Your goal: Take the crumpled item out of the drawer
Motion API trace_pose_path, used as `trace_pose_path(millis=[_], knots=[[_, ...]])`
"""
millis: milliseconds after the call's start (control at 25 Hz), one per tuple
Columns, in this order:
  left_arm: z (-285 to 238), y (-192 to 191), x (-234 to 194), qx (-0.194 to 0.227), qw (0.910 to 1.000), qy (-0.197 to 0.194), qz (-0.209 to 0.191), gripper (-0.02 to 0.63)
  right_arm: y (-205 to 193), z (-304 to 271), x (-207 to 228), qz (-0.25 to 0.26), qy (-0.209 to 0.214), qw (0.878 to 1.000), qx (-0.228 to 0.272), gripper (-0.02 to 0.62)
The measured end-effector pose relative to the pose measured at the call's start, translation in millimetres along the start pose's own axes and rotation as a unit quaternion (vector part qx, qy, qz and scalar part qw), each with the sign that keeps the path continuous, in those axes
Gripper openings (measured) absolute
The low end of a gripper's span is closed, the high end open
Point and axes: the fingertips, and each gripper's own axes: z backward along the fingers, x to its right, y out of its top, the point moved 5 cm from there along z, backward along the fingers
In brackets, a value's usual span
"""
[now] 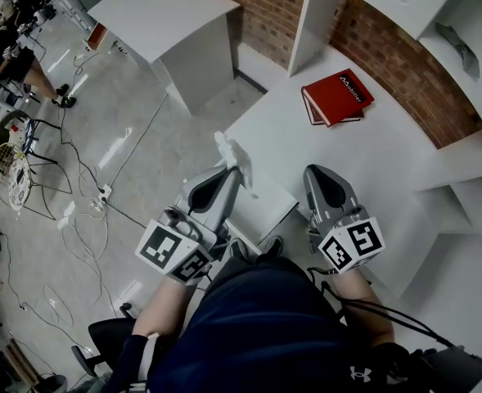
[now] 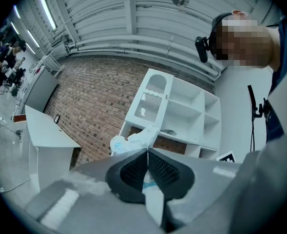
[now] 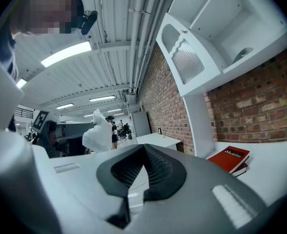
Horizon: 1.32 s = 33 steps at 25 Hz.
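Closest to me, my left gripper (image 1: 227, 175) is clenched on the crumpled item (image 1: 233, 157). In the left gripper view its two dark pads meet with the white stuff pinched between them, a strip with a bit of blue print running down the seam and the bunched part sticking out past the tips. The item is up in the air, out of the drawer (image 1: 277, 211), which stands pulled open just below and to the right of it, at the front edge of the white desk (image 1: 371, 162).

My right gripper (image 1: 313, 173) hovers beside the left one, over the desk's near edge. Its jaws are closed, tip against tip, with nothing between them. From its own view I see the crumpled item off to the left, standing up from the other gripper.

Farther back on the desk lies a red book (image 1: 336, 97), flat, well apart from both grippers. Behind it rises the brick wall (image 1: 404, 64), with a white shelf unit (image 1: 470, 23) set against it on the right. Off to the left stands a second white desk (image 1: 167, 15), and cables (image 1: 85, 219) trail over the pale floor. At the far left edge some people (image 1: 11, 56) stand at another workplace
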Motion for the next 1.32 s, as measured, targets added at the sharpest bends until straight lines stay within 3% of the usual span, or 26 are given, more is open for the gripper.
trace_pose_path(millis=[480, 1080, 1320], knots=[[4.2, -3.5, -8.6, -0.012, 0.9999, 0.002, -0.008, 0.003, -2.7, -3.8, -4.6, 0.008, 0.002, 1.0, -0.003, 0.002], [0.4, 0.1, -13.6, 0.003, 0.9998, -0.015, 0.015, 0.003, -4.7, -8.9, -6.1, 0.007, -0.004, 1.0, -0.009, 0.002], [3.0, -12.4, -26.4, -0.039, 0.9992, 0.003, -0.01, 0.003, -6.8, -10.8, -4.7, 0.008, -0.007, 1.0, -0.011, 0.002]])
